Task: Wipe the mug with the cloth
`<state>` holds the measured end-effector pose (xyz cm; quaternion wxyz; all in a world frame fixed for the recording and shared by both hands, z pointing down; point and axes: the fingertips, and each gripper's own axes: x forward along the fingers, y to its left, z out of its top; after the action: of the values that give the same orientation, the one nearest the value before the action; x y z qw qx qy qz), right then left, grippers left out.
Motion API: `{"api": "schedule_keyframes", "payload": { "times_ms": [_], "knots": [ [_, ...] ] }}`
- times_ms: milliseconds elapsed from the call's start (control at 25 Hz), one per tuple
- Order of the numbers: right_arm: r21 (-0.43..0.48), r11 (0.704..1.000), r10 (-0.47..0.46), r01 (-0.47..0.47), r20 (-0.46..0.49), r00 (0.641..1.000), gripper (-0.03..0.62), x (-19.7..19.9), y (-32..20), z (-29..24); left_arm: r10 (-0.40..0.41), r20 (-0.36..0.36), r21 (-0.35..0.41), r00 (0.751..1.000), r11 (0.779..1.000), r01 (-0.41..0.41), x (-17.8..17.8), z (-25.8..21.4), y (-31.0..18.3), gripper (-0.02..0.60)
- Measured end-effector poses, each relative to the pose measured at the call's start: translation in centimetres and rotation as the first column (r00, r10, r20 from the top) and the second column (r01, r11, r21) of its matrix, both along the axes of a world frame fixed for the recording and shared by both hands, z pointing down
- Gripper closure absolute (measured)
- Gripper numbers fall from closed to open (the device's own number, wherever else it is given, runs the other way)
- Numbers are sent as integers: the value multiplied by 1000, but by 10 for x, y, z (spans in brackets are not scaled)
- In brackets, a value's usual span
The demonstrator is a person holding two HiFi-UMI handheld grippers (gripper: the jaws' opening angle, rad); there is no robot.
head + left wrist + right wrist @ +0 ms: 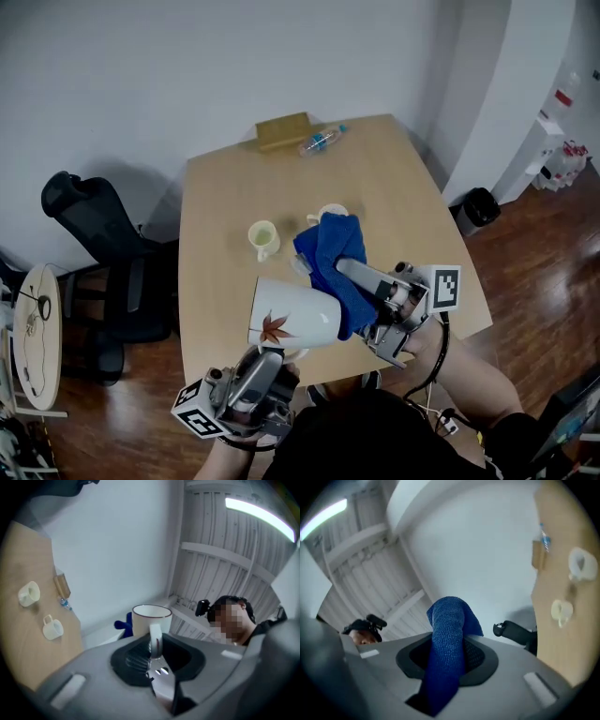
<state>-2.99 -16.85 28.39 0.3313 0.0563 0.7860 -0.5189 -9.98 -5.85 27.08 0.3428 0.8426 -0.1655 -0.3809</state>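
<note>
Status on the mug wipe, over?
Holding: left claw shut on mug handle, mug off table, on its side; right claw shut on cloth, cloth at mug's mouth. Two small cups on table, clear of the work.

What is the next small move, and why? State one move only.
Probably drag the cloth leftwards in the head view across the mug. The right gripper is shut on the cloth, which seems to lie against the mug's right end. The left gripper clamps the handle and holds the mug above the table, so most of its white wall is bare of cloth.
</note>
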Motion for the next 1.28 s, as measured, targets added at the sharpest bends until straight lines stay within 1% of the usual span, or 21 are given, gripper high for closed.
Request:
{"api": "schedule_keyframes", "payload": {
  "times_ms": [40,120,240,320,360,440,520,560,600,640,720,760,800,840,880,960,1040,1080,1200,1240,1280],
  "knots": [
    [-77,997,-22,25,44,999,476,-4,4,11,10,-13,13,1000,1000,-10,3,-3,2,518],
    [-184,981,-46,63,99,994,476,-17,19,32,12,-40,20,999,1000,-11,5,-6,0,518],
    [-271,954,-85,125,156,984,477,-38,45,47,-10,-79,-13,997,1000,9,3,-2,-10,518],
    [-278,951,-96,133,140,985,476,-46,51,51,-31,-90,-31,995,999,29,-2,2,-13,518],
    [-269,957,-83,112,118,990,476,-44,48,53,-42,-89,-36,995,999,39,-5,3,-13,518],
    [-231,973,-6,16,44,999,476,-29,32,55,-76,-60,-42,995,996,73,-10,6,-13,518],
    [-150,981,110,-122,-91,990,476,-7,12,58,-140,24,-41,990,989,141,-18,10,-17,518],
    [-81,979,168,-186,-189,968,476,2,3,61,-181,88,-32,980,982,184,-23,13,-20,518],
    [7,973,224,-233,-305,926,476,10,-4,65,-223,162,-16,961,973,229,-28,16,-23,518],
    [105,962,274,-254,-427,862,476,16,-9,72,-262,237,5,935,963,268,-33,19,-26,518],
    [271,938,343,-216,-632,695,476,20,-12,89,-314,366,58,876,947,315,-37,22,-29,517],
    [329,929,361,-171,-699,617,476,19,-9,98,-323,408,82,854,945,318,-36,21,-28,517],
    [369,921,371,-122,-741,560,476,16,-4,106,-322,434,100,842,946,310,-32,20,-27,517],
    [393,916,372,-78,-761,531,476,11,2,112,-312,446,112,839,949,293,-27,19,-26,517],
    [404,914,365,-44,-767,528,476,5,9,115,-296,450,118,842,955,273,-20,18,-25,517],
    [413,911,345,-3,-758,554,476,-10,22,113,-266,454,117,850,964,240,-9,19,-25,517],
    [451,892,359,25,-741,567,476,-24,33,107,-263,470,109,843,965,240,-4,23,-28,517],
    [485,873,380,47,-738,557,476,-29,39,105,-274,483,104,832,961,256,-5,25,-30,517],
    [575,804,439,149,-744,503,476,-35,59,110,-313,536,95,784,945,313,-12,33,-36,518],
    [581,797,442,163,-746,498,476,-34,62,110,-318,554,101,769,943,318,-13,34,-37,518],
    [574,804,437,155,-748,500,476,-30,61,110,-320,570,110,757,943,315,-14,34,-37,518]
  ]
}}
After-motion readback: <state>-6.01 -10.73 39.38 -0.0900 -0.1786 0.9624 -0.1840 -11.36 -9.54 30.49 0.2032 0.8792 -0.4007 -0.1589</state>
